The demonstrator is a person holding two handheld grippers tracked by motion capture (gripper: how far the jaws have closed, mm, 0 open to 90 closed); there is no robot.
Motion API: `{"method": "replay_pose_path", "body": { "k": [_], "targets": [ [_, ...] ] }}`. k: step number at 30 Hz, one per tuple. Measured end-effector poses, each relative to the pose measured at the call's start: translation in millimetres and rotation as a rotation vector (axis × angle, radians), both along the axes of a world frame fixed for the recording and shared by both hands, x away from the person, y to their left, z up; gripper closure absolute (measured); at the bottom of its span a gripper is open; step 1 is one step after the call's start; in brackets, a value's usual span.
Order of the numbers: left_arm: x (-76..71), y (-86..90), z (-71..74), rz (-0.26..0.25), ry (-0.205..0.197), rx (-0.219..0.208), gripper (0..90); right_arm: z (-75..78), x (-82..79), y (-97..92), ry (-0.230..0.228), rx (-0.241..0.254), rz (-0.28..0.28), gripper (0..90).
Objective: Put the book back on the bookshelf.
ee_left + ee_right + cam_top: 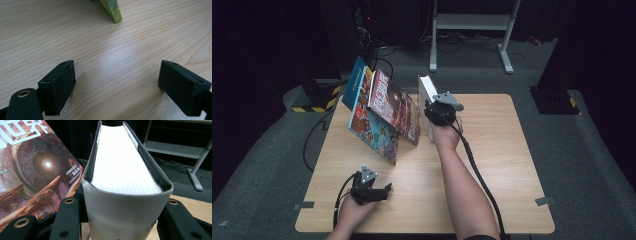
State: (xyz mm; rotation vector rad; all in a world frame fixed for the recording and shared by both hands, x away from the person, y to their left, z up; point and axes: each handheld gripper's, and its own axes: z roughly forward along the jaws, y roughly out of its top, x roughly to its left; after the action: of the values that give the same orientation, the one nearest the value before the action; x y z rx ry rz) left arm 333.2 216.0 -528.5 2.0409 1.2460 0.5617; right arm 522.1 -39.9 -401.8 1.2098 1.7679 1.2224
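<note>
Wooden worktop [492, 165]: right gripper [438, 111] fingers clamp thick grey-covered book [125, 195] upright, not yet against leaning colourful magazines [384, 112]; left gripper [117, 86] fingers wide, empty.

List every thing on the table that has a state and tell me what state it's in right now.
Grey book: upright on its edge, closed, between the right tool's jaws.
Red-cover book: closed, tilted, leaning beside the grey book.
Blue-cover book: closed, tilted, leaning behind the red-cover book.
Right tool: shut on the grey book.
Left tool: open, nothing between its jaws, low over the table.
</note>
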Motion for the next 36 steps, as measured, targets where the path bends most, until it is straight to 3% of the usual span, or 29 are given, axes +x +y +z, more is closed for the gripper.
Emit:
{"method": "replay_pose_path", "body": {
  "k": [13,36],
  "targets": [
    [0.2,0.1,0.0,-0.002,0.001,-0.002,14.3,-1.8,9.9,5.7,-0.043,0.017,-0.017,54.5],
    [0.0,-0.1,0.0,0.000,0.002,-0.001,14.3,-8.6,13.0,9.8,-0.060,0.018,-0.035,53.6]
  ]
}}
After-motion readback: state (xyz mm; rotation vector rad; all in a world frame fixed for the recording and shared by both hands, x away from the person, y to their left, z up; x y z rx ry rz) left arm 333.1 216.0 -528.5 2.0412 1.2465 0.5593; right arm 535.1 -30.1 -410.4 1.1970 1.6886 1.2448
